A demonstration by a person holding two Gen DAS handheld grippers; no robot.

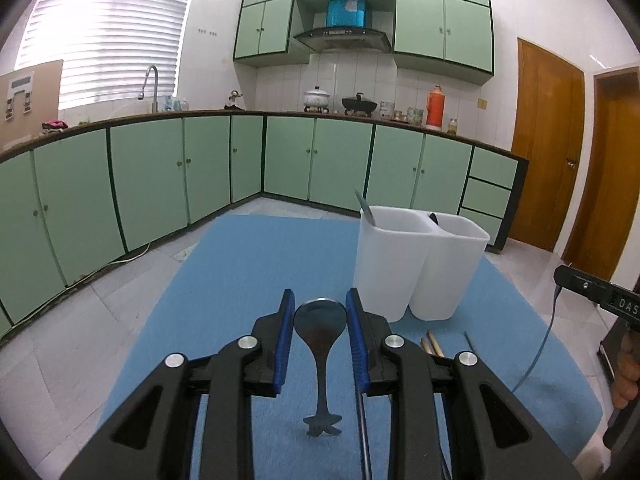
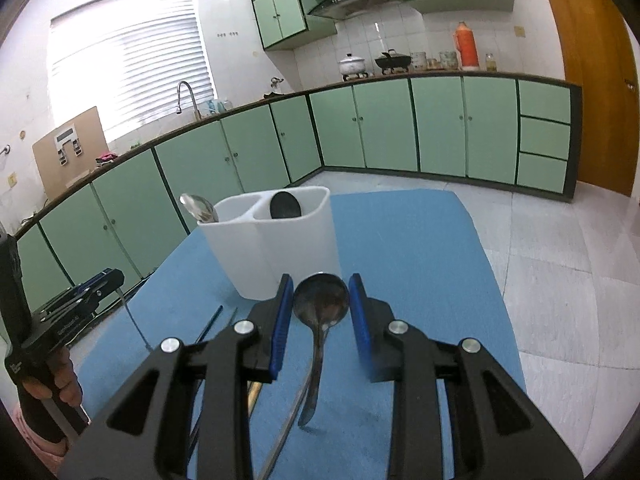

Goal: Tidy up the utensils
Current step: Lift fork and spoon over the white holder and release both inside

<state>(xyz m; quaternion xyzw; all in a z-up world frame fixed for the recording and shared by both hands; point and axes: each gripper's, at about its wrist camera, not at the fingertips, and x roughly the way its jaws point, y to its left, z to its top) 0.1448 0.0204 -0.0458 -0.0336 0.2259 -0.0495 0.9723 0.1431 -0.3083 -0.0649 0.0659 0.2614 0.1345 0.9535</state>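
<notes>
A white two-compartment utensil holder (image 1: 416, 264) stands on the blue mat (image 1: 240, 280); it also shows in the right wrist view (image 2: 280, 248), with a metal spoon (image 2: 198, 208) in one compartment and a black spoon (image 2: 285, 205) in the other. My left gripper (image 1: 320, 316) is shut on a steel spoon (image 1: 320, 336) by its bowl, handle hanging toward the camera. My right gripper (image 2: 320, 300) is shut on another steel spoon (image 2: 320, 308) by its bowl. Chopsticks (image 1: 434, 346) lie on the mat near the holder.
The mat covers a table over a tiled floor. Green kitchen cabinets (image 1: 160, 176) line the far walls, with a sink tap (image 1: 151, 86), pots and an orange flask (image 1: 435, 106) on the counter. A wooden door (image 1: 548, 140) is at right.
</notes>
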